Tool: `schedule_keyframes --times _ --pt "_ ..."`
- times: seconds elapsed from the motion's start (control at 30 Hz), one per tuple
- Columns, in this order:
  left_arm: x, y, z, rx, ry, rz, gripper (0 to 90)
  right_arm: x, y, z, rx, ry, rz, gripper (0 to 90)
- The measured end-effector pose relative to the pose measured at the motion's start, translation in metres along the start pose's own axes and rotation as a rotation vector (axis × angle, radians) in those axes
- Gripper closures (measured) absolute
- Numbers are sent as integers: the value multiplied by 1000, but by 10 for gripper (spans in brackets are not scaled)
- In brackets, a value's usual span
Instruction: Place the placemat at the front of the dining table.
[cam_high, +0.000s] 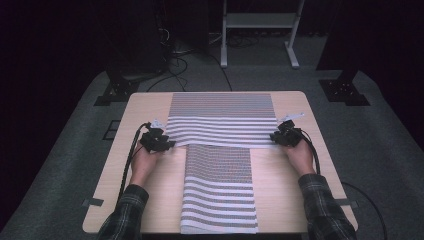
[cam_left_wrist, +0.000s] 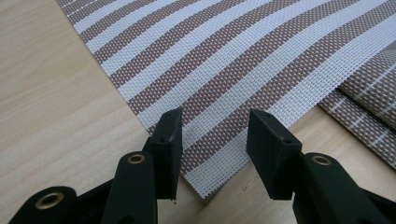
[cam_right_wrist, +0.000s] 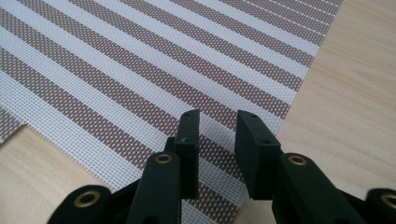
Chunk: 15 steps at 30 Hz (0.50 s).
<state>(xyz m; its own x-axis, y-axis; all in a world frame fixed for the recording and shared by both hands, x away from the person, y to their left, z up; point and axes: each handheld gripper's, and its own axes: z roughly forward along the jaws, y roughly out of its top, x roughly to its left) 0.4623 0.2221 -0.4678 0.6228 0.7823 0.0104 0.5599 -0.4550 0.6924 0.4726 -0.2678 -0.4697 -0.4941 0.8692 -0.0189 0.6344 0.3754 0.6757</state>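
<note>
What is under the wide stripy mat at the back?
The wide striped placemat lies flat on the wooden table. The far end of the long striped placemat seems to slip under its near edge. How far it reaches underneath is covered.

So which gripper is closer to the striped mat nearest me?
Left. The left gripper sits at the left corner of the far mat, just off the near mat; the right gripper stands farther off its other side.

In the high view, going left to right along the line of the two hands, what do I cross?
Left tongs at the left end of the folded striped placemat → the lower striped placemat just below that fold → right tongs at the folded mat's right end, all on the wooden table.
</note>
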Motion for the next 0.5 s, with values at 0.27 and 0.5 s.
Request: schedule_keyframes --times 0.27,0.5 --pt "7 11 7 32 11 -9 555 -4 8 8 2 -13 20 699" --pt "13 15 11 37 32 -28 537 -6 14 13 -1 -43 18 699"
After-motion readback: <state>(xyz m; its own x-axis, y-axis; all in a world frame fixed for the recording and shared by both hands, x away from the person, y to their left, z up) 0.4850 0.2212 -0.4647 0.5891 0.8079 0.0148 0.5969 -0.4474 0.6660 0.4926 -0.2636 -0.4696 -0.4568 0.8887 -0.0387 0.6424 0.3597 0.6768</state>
